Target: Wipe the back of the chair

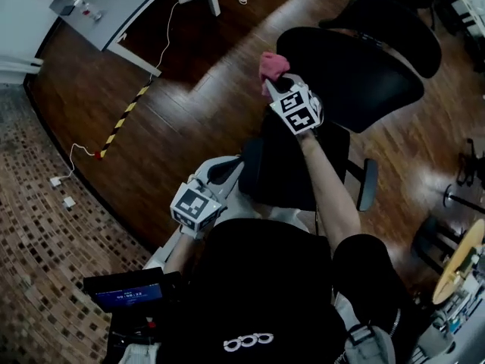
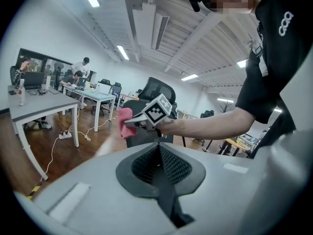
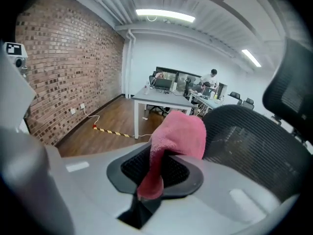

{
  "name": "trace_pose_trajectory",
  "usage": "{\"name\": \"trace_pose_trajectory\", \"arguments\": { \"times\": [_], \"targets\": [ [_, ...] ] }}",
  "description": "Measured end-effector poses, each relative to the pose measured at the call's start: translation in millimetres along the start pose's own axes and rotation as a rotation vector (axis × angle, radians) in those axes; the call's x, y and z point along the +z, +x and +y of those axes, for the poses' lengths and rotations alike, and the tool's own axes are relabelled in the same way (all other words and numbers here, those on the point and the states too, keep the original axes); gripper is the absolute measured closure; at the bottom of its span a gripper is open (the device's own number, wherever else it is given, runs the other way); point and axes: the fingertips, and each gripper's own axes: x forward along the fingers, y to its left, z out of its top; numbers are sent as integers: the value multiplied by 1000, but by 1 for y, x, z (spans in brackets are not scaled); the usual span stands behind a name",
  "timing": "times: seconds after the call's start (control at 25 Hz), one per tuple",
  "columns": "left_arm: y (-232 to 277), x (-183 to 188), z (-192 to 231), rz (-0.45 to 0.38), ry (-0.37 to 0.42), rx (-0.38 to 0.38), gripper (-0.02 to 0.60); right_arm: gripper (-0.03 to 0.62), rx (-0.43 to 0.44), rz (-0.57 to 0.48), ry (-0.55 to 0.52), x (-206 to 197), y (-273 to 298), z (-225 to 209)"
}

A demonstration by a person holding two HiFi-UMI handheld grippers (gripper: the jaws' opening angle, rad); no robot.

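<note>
Open office, dark wooden floor (image 1: 189,105), a grey counter (image 1: 129,6) well off to the far left. Black mesh chair back (image 1: 356,67) straight ahead. Right gripper (image 1: 274,82) raised at its left edge, fingers clenched on a pink cloth (image 1: 271,65), most of it bunched above the tips; touching the mesh or only just beside it, impossible to tell. Left gripper (image 1: 226,170) held low near the body, fingers pressed together on nothing. Wiping judged barely begun. Likely troubles: cloth dragged out of so narrow a pinch by the mesh; hard tips scraping where the cloth bunches aside; chair swivelling away under pressure, with nothing steadying it.
</note>
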Motion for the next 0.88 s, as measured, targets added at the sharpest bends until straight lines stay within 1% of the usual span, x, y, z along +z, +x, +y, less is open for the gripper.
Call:
{"name": "trace_pose_trajectory", "arguments": {
  "times": [0.04,0.12,0.24,0.32,0.48,0.64,0.88],
  "targets": [
    [6,1,0,1,10,4,589,543,-1,-14,8,-4,-10,-1],
    [32,-3,3,10,26,4,590,543,-10,-39,34,-23,-26,-11],
    [76,-12,4,20,44,-35,590,543,-31,-50,81,-59,-60,-24],
    [91,-7,-2,23,63,-65,590,543,-51,-66,108,-67,-91,-24],
    [109,10,-25,28,108,-129,590,543,-95,-87,129,-72,-158,-12],
    [130,22,-53,36,147,-197,589,543,-153,-68,142,-96,-211,-4],
    [149,24,-98,51,185,-282,589,543,-224,-56,263,-138,-265,13]
  ]
}}
